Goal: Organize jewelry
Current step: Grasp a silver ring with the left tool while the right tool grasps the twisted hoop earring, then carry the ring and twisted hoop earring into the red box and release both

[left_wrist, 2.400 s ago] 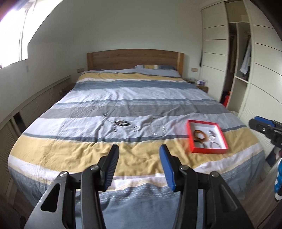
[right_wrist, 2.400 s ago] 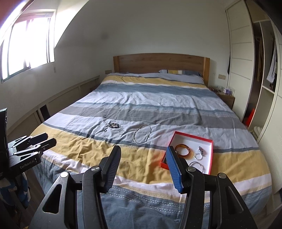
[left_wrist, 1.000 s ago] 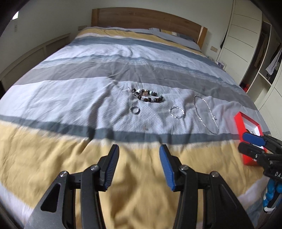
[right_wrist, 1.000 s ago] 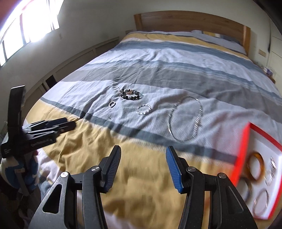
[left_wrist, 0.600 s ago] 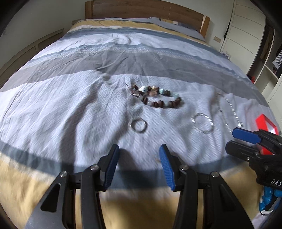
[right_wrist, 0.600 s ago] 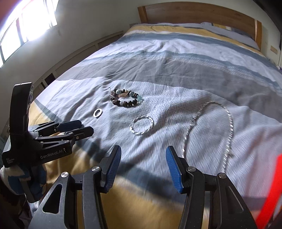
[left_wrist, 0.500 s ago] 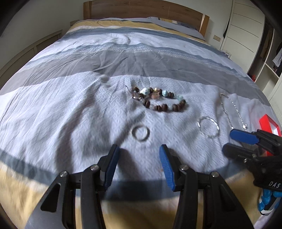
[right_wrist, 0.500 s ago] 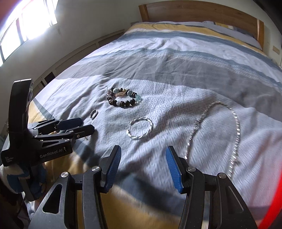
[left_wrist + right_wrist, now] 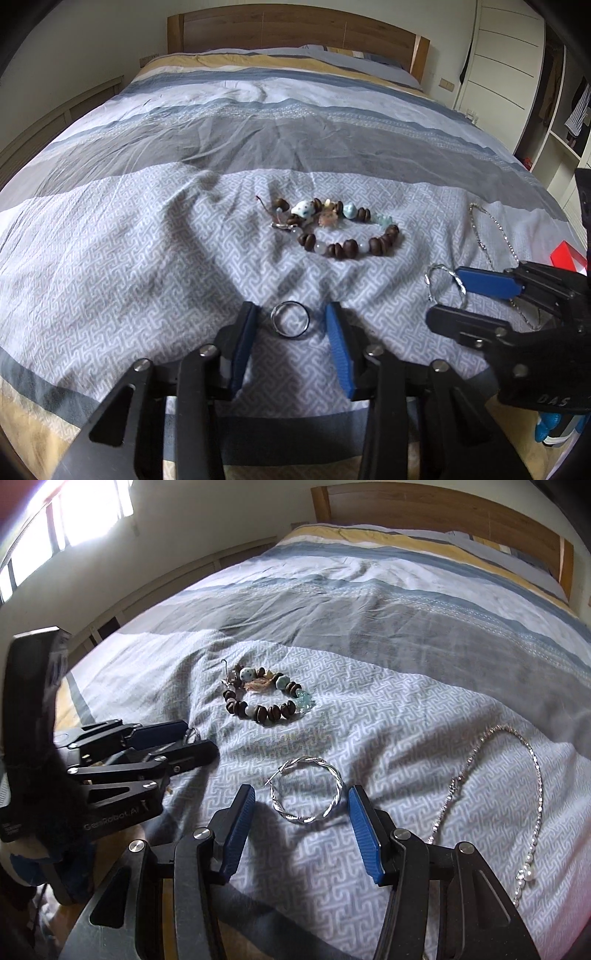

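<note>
Both of your grippers have dropped from above the bed onto separate pieces. Your left gripper [image 9: 290, 323] is closing, jaws half-wide around the small ring [image 9: 290, 319], not yet pinching; your right gripper [image 9: 299, 805] brackets the twisted hoop [image 9: 306, 794], pads clear. The beaded bracelet [image 9: 334, 229] waits at twelve o'clock, chain necklace [image 9: 491, 797] at three, so two pickups are imminent.

I'm looking at a striped duvet [image 9: 258, 122] in grey, white and mustard, a wooden headboard [image 9: 295, 31] behind it, white wardrobe doors [image 9: 506, 55] off right, and a bright window [image 9: 74, 513] left.
</note>
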Demonstrator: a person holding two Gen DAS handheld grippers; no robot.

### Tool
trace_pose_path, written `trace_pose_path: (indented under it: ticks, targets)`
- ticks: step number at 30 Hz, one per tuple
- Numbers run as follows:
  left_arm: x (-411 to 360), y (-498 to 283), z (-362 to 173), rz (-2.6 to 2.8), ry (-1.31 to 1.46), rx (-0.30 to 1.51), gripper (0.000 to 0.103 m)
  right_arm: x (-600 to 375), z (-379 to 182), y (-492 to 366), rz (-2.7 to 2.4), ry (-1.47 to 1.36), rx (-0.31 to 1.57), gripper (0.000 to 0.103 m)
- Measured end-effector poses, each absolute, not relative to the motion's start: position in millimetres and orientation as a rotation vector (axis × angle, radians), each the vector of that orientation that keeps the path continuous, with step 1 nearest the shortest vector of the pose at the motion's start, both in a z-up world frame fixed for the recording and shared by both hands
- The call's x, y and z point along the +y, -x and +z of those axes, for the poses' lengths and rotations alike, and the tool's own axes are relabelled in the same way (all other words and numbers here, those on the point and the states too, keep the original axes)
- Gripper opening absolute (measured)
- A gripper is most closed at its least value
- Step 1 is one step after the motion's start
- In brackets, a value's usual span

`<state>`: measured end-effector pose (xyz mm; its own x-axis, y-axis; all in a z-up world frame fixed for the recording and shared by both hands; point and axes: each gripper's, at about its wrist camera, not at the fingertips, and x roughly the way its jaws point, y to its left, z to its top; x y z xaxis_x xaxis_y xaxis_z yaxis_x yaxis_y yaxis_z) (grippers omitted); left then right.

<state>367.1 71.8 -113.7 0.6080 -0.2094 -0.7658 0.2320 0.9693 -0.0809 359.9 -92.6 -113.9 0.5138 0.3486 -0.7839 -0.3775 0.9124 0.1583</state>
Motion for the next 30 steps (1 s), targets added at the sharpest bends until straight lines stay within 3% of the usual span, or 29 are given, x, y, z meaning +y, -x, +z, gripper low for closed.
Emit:
trace_pose_path:
  ticks: [3,5,17,30]
  targets:
    - [71.4,-366.0,-114.4,-0.248,-0.035,0.875,0.026,-86.9,-116.9,-361.4,0.420,0.073,0.934,0.040]
    - [70.7,-364.2,-113.9,-0.247,-0.040,0.874,0.018,-86.9,-117.5,-361.5,0.418,0.074,0.933,0.040]
    - [81.7,-314.0,-95.0,-0.226,-0.008,0.904,0.018,-101.5,-87.3,-307.4,0.436,0.027,0.938,0.039]
    - [76.3,-195.8,-23.7,-0.244,-0.030,0.840,0.018,-130.6,-21.5,-169.3,0.387,-0.021,0.886,0.039]
